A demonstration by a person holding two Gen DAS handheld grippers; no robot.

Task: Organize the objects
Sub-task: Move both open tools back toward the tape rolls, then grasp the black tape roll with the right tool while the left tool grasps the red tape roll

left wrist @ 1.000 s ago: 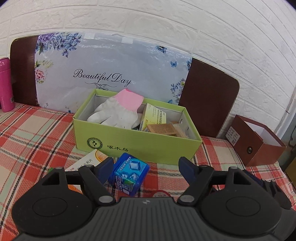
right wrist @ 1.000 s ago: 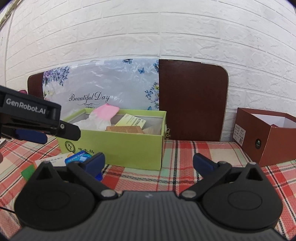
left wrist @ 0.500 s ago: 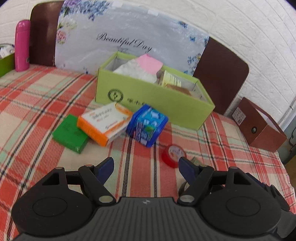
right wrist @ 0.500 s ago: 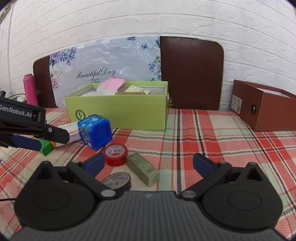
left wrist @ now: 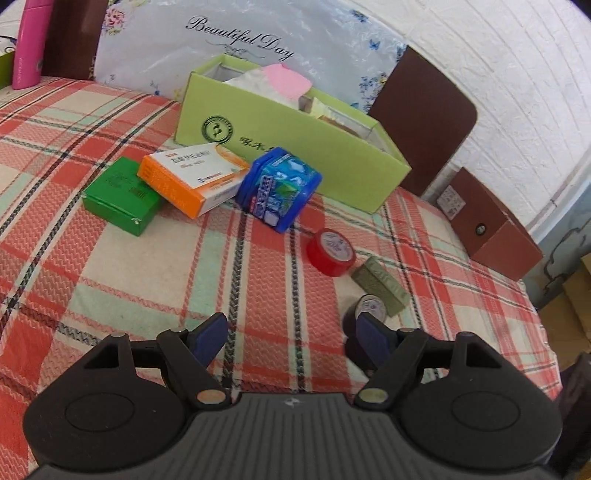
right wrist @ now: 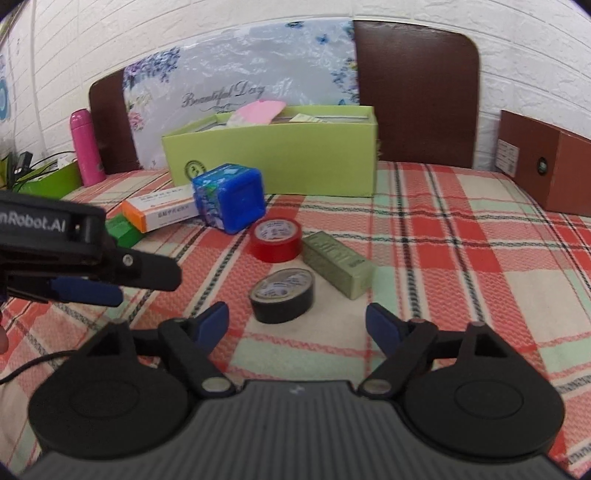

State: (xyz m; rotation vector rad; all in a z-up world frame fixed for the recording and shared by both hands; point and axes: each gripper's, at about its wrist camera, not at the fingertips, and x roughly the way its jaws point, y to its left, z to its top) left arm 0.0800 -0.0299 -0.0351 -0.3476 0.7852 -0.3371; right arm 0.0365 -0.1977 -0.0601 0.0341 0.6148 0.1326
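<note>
A lived-in home room, by the look of it: a surface under a red plaid cloth [right wrist: 461,221] stands against a white brick-pattern wall [right wrist: 221,22]. Household odds lie about: a pink flask [right wrist: 85,149], medicine cartons [left wrist: 192,177], tape rolls [right wrist: 275,238] and a green shoebox [right wrist: 295,155] holding a work glove [left wrist: 273,79].

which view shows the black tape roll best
The right wrist view: the black tape roll lies whole and unobstructed on the checked cloth, just ahead of the right claw. In the left wrist view only its top peeks out behind the left claw's right finger.
</note>
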